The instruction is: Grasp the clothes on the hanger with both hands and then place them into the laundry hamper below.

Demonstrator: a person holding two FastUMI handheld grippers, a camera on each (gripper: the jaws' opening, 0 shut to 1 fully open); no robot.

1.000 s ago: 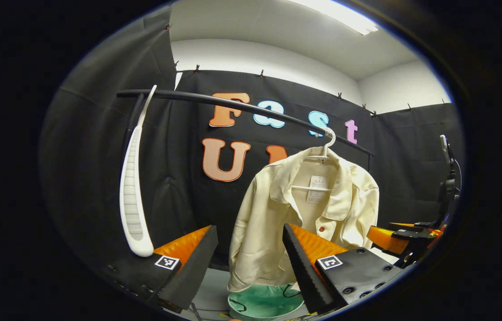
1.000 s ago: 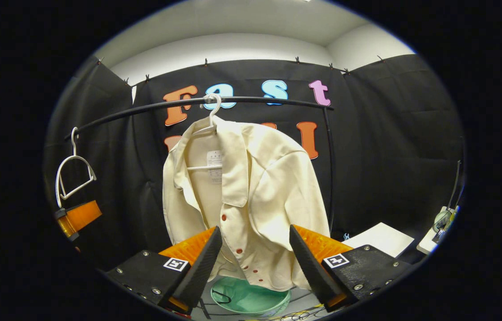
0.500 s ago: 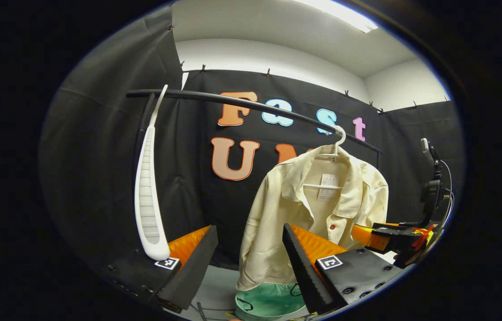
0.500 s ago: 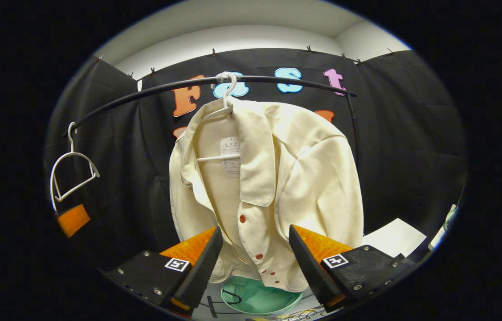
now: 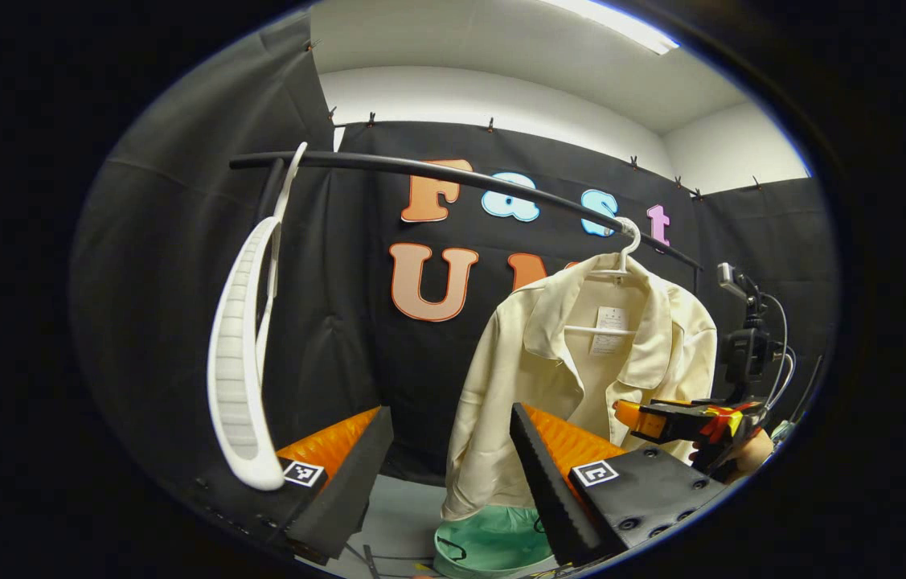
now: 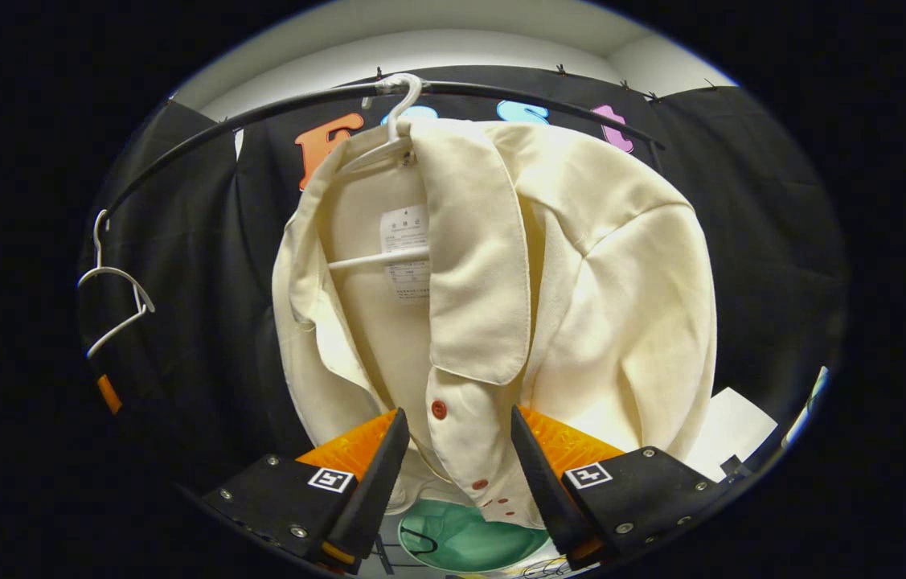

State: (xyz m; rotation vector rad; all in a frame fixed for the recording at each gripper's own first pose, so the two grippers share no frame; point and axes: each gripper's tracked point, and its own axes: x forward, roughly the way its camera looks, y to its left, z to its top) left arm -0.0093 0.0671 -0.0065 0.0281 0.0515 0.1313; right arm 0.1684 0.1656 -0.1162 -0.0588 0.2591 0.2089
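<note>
The right tool (image 6: 453, 474) is held wide open, close in front of the cream shirt (image 6: 501, 305). The front strip of the shirt, with its red buttons (image 6: 439, 409), is seen in the gap between the two fingers, but it cannot be told if the cloth is touched. The left tool (image 5: 448, 474) is also held wide open, and nothing is gripped by it. It is kept farther back, to the left of the shirt (image 5: 581, 386). The right tool (image 5: 662, 418) and part of the hand holding it are seen at the far right of the left gripper view, just beside the shirt.

The shirt is hung on a white hanger (image 6: 388, 129) from a black rail (image 6: 260, 121). Below the shirt, the green laundry hamper (image 6: 469, 543) is seen on the floor. An empty white hanger (image 5: 239, 362) is hung at the left end of the rail (image 5: 420, 169).
</note>
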